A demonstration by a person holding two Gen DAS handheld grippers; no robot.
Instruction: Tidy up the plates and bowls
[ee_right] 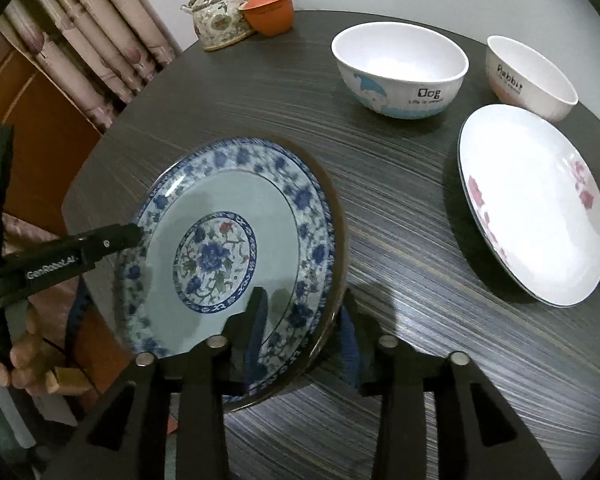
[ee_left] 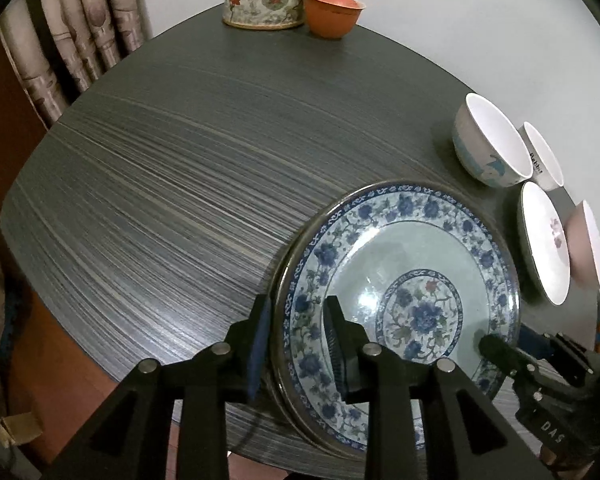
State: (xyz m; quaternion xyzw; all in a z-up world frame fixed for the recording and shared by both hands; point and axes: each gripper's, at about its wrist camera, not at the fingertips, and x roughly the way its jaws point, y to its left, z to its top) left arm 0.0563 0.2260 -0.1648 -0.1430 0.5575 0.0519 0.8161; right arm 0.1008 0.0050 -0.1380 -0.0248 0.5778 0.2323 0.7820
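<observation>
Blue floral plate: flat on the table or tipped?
Tipped. The blue floral plate has its near rim between the right tongs' fingers; its far edge seems to rest on the dark table.

Both wrist cams close, sharing blue plate (ee_left: pixel 400 280)
</observation>
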